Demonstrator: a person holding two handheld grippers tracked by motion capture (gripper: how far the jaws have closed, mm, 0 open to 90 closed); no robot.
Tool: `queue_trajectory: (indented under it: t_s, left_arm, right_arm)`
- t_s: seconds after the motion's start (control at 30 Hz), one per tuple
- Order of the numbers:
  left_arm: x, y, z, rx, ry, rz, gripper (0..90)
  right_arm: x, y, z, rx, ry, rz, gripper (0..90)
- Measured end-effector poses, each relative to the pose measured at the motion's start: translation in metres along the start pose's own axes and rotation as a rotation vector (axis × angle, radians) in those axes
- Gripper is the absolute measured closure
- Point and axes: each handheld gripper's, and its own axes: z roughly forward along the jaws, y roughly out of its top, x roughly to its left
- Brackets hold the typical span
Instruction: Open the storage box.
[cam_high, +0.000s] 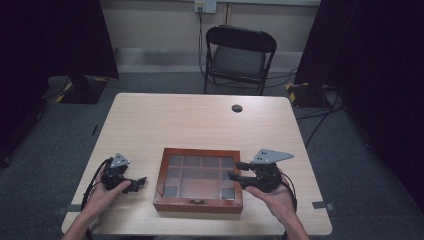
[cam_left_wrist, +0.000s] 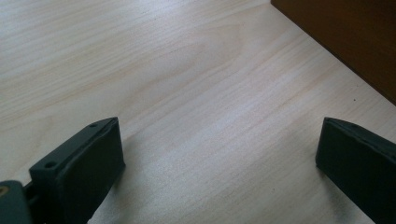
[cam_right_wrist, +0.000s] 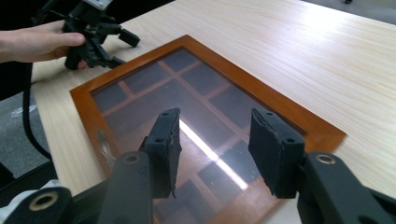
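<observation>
A shallow wooden box (cam_high: 198, 205) with a glass lid and dark compartments lies shut near the table's front edge. My left gripper (cam_high: 139, 184) rests low on the table just left of the box, jaws wide open, nothing between them (cam_left_wrist: 219, 140); a corner of the box (cam_left_wrist: 345, 37) shows beyond it. My right gripper (cam_high: 236, 170) hovers over the box's right edge, pointing left. It is open above the glass (cam_right_wrist: 215, 135), with the box frame (cam_right_wrist: 299, 123) under it. The left gripper (cam_right_wrist: 122, 49) shows past the box's far side.
A small metal latch (cam_high: 197, 202) sits on the box's front wall. A round cable hole (cam_high: 237, 108) is in the table's far half. A black folding chair (cam_high: 239, 55) stands behind the table. Dark curtains flank both sides.
</observation>
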Motion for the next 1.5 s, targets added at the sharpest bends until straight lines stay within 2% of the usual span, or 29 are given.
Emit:
queue_trajectory:
  t_s: [0.4,0.53,0.67,0.93,1.03,1.13,1.27,1.33,1.5]
  left_arm:
    - [0.000,0.000,0.000,0.000,-0.001,0.000,0.2]
    - [0.000,0.000,0.000,0.000,-0.001,0.000,0.2]
    - [0.000,0.000,0.000,0.000,-0.001,0.000,0.2]
    - [0.000,0.000,0.000,0.000,-0.002,-0.001,0.2]
    - [0.000,0.000,0.000,0.000,0.000,0.000,0.2]
    - [0.000,0.000,0.000,-0.001,-0.004,-0.006,0.2]
    - [0.000,0.000,0.000,-0.005,-0.001,-0.007,0.2]
    - [0.000,0.000,0.000,-0.005,-0.002,-0.008,0.2]
    - [0.000,0.000,0.000,0.000,-0.001,0.000,0.2]
  right_arm:
    - [0.024,0.016,0.019,0.027,0.091,-0.064,59.1]
    - [0.036,0.019,0.035,0.054,0.146,-0.088,60.6]
    - [0.042,0.018,0.043,0.050,0.169,-0.094,62.0]
    - [0.057,0.005,0.062,0.127,0.244,-0.140,70.7]
    - [0.059,0.001,0.065,0.138,0.249,-0.142,71.8]
    - [0.064,-0.004,0.069,0.164,0.279,-0.160,73.3]
    - [0.067,-0.005,0.072,0.180,0.281,-0.171,76.8]
    - [0.067,-0.006,0.075,0.197,0.284,-0.189,79.2]
    - [0.064,-0.009,0.081,0.218,0.295,-0.190,80.8]
